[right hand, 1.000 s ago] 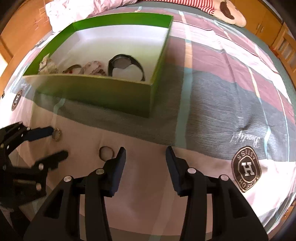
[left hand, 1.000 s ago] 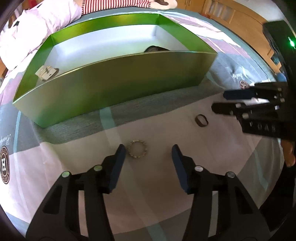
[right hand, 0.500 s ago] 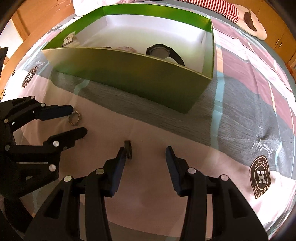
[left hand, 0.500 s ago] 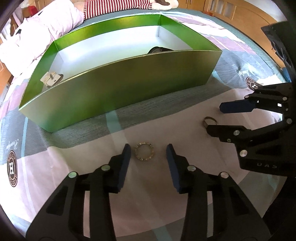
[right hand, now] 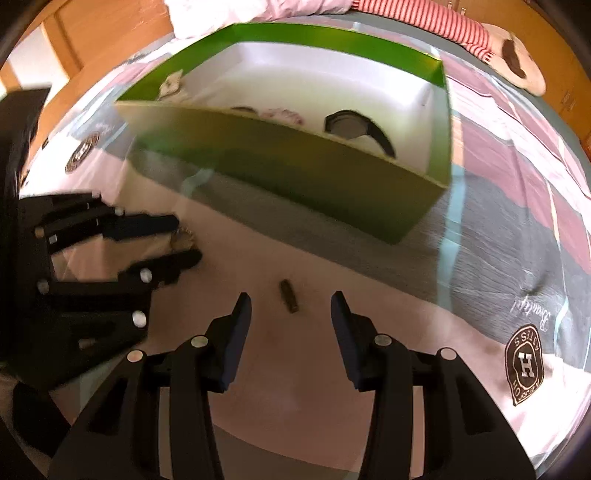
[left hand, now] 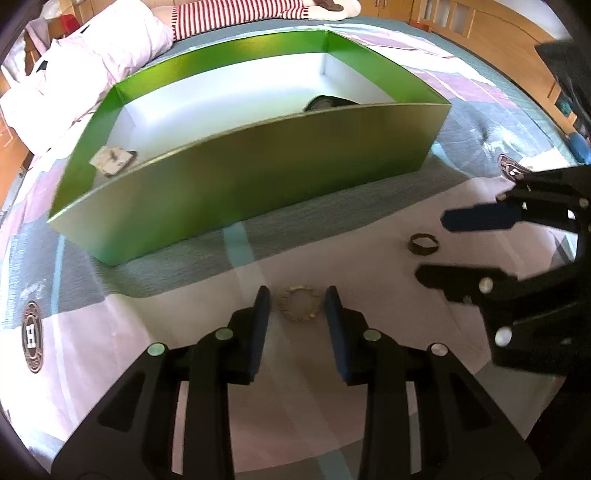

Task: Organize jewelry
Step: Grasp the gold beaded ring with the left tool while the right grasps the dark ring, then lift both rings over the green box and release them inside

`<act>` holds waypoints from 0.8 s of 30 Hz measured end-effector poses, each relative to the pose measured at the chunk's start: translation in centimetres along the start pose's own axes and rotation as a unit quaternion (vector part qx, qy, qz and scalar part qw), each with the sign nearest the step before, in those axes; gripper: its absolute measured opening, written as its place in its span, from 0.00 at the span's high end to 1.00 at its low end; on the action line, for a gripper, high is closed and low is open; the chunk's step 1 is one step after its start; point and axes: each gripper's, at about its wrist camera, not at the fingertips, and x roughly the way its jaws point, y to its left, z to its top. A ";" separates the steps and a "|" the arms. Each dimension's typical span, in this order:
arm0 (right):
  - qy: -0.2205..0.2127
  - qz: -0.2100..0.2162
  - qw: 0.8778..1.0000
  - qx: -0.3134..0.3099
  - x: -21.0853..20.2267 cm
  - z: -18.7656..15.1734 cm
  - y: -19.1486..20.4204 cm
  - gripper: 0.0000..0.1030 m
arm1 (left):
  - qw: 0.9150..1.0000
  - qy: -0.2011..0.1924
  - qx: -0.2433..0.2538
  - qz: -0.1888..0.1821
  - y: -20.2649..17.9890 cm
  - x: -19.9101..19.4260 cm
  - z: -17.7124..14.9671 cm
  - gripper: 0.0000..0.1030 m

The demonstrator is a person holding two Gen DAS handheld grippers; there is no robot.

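Observation:
A small beaded gold ring [left hand: 283, 307] lies on the bedspread between the fingers of my left gripper [left hand: 297, 298]. Its jaws are closing, and a narrow gap shows on each side of the ring. In the right wrist view the same beaded ring [right hand: 183, 239] sits between the left gripper's [right hand: 186, 240] tips. A dark band ring [right hand: 289, 301] stands on edge between the fingers of my open right gripper [right hand: 291, 299], touching neither pad. The left wrist view shows that dark ring [left hand: 423, 250] inside the right gripper [left hand: 436, 245].
A green box [left hand: 258, 192] with a white inside stands just beyond both rings. It holds a black watch [right hand: 354, 129], bracelets [right hand: 280, 114] and a pale piece [left hand: 112, 160]. A white duvet [left hand: 74, 74] and a striped sleeve [left hand: 240, 14] lie behind it.
The left jaws have narrowed around the beaded ring. The right gripper has shifted left and rolled, so the dark ring now lies between its fingers instead of beside its left finger.

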 end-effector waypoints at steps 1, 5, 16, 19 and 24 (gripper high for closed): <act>0.002 -0.005 1.000 0.000 0.2 0.0 -0.1 0.56 | 1.000 -0.001 -0.003 0.006 0.2 -0.1 0.0 0.69; -0.002 -0.002 1.000 0.003 0.3 0.3 -0.8 0.56 | 1.000 -0.003 -0.019 0.003 1.2 -0.4 0.2 0.69; -0.019 0.002 1.000 -0.018 1.1 0.6 1.2 0.68 | 1.000 0.005 -0.008 -0.012 0.5 0.2 0.0 0.61; -0.020 0.009 0.999 -0.024 0.9 0.5 1.4 0.93 | 1.000 0.004 -0.015 -0.013 0.7 0.2 0.0 0.77; -0.023 0.008 0.999 -0.021 0.7 0.5 1.5 0.94 | 1.000 -0.002 -0.015 -0.019 0.8 -0.2 0.1 0.80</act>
